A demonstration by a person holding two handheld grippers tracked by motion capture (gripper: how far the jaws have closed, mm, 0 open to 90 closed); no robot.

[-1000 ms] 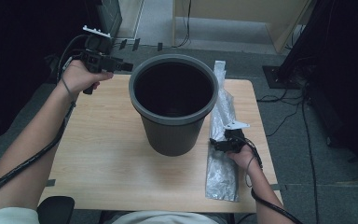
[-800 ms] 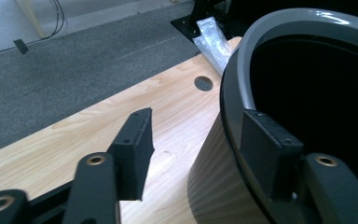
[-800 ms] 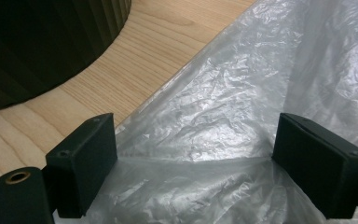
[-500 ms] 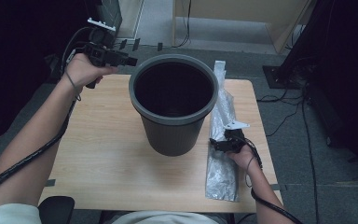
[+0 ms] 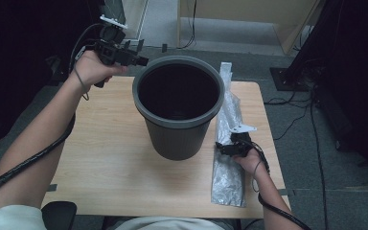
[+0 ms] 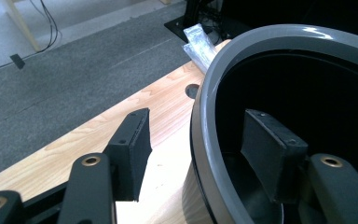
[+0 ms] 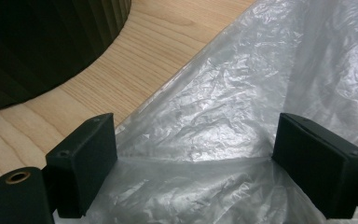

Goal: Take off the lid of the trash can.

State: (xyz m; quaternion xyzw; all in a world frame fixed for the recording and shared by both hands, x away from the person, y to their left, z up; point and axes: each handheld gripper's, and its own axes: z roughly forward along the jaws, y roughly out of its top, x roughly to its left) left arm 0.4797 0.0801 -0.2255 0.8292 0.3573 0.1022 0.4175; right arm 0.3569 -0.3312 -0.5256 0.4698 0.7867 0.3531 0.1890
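At the table's [image 5: 110, 167] far left corner, your left gripper [image 5: 139, 61] gaping astride the bin's [image 5: 178, 139] rim, one jaw inside, one outside, your right gripper [image 5: 222, 149] spread wide over the plastic bag [image 5: 228, 177] lying just right of the bin

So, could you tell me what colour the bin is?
Dark grey; the bin shows best in the high view.
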